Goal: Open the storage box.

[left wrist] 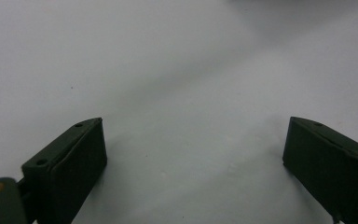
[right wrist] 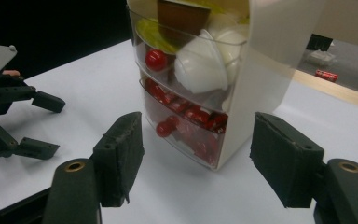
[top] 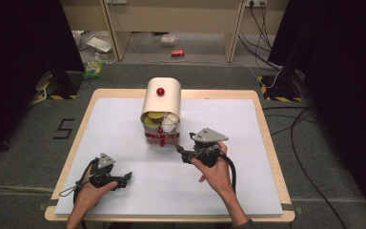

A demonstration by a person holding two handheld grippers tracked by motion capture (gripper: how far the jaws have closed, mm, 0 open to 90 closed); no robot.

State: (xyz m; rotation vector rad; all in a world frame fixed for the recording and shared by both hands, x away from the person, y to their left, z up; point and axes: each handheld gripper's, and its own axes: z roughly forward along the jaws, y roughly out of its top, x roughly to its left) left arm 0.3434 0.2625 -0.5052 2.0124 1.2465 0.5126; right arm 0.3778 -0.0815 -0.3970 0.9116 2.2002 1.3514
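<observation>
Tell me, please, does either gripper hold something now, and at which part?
Nothing is held. The left gripper is open over the white table sheet; the right gripper is open, short of the cream drawer box.

Cream drawer box (top: 162, 102) w/ red knobs (top: 160, 91); upper drawer: yellow + white pods (right wrist: 205, 65), lower: red packets (right wrist: 198, 115). Desk (top: 124, 143) white, wood edge. Both grippers (top: 183, 153) black, grey plates.

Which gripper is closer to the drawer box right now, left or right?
Right. The right gripper sits just off the drawer box, by its front right corner, jaws apart and empty. The left gripper rests farther back on the white mat, toward the near left.
</observation>
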